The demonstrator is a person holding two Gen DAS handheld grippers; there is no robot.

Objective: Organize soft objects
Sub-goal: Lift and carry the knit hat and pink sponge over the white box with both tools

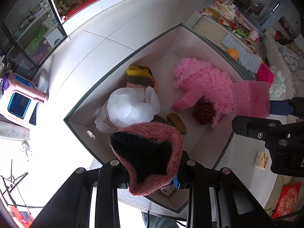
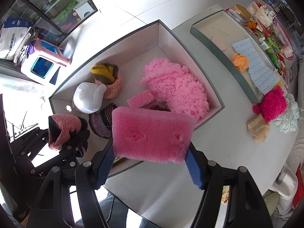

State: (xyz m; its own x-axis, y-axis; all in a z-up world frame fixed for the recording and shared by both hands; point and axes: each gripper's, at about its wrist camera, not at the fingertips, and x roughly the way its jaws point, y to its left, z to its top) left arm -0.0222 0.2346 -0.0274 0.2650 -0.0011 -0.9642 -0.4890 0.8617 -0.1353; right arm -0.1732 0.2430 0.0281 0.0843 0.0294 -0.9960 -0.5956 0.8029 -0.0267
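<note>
My left gripper [image 1: 152, 178] is shut on a pink-and-black knitted piece [image 1: 150, 157] and hangs over the near corner of the open grey box [image 1: 152, 51]. My right gripper [image 2: 150, 163] is shut on a pink foam block [image 2: 152, 134], its blue pads [image 2: 103, 169] pressed on both ends, above the box's near side. Inside the box [image 2: 133, 43] lie a fluffy pink item [image 2: 174, 87], a small pink sponge [image 2: 140, 98], a yellow-brown knit hat [image 2: 106, 74], a white plastic bag [image 2: 87, 98] and a purple striped knit [image 2: 102, 119]. The left gripper [image 2: 72, 142] shows at the lower left.
On the table right of the box stand a shallow grey lid [image 2: 218, 43], an orange pom [image 2: 240, 60], a blue sheet [image 2: 260, 70], a magenta fluffy item [image 2: 273, 104], a beige sock [image 2: 258, 127] and a mint-white puff [image 2: 288, 117]. A pink stool [image 2: 45, 62] stands on the floor at left.
</note>
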